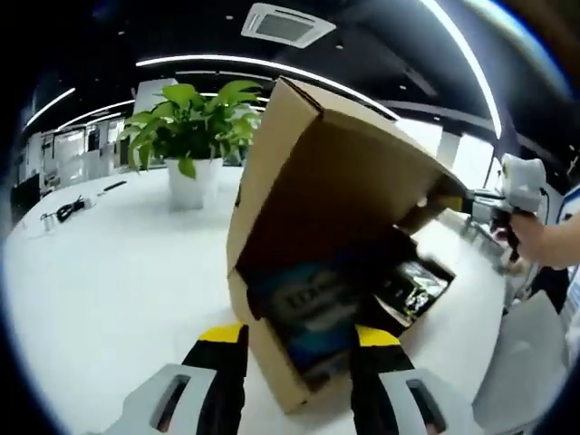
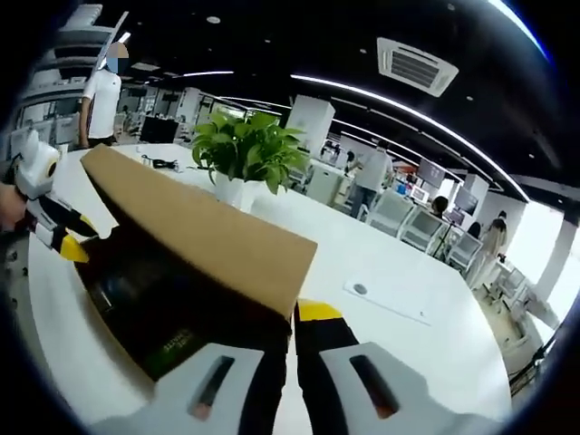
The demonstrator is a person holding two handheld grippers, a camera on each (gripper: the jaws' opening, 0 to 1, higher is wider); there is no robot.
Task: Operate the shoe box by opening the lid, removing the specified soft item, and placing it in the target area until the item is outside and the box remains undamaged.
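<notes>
The open brown shoe box (image 1: pixel 326 208) is plain matt cardboard, its raised lid (image 2: pixel 195 227) smooth and unprinted outside. Inside lies a dark blue packet (image 1: pixel 308 313) with a slight plastic sheen, and to its right a glossy black printed wrapper (image 1: pixel 412 288). The white table top (image 1: pixel 118 272) is smooth with a soft gloss. The far white plant pot (image 1: pixel 192 186) looks smooth and matt, under shiny green leaves (image 2: pixel 249 145).

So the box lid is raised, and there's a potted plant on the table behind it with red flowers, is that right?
Nearly. The lid is raised and the plant stands on the table behind the box, but it has only green leaves, no red flowers; the left gripper view shows this.
</notes>
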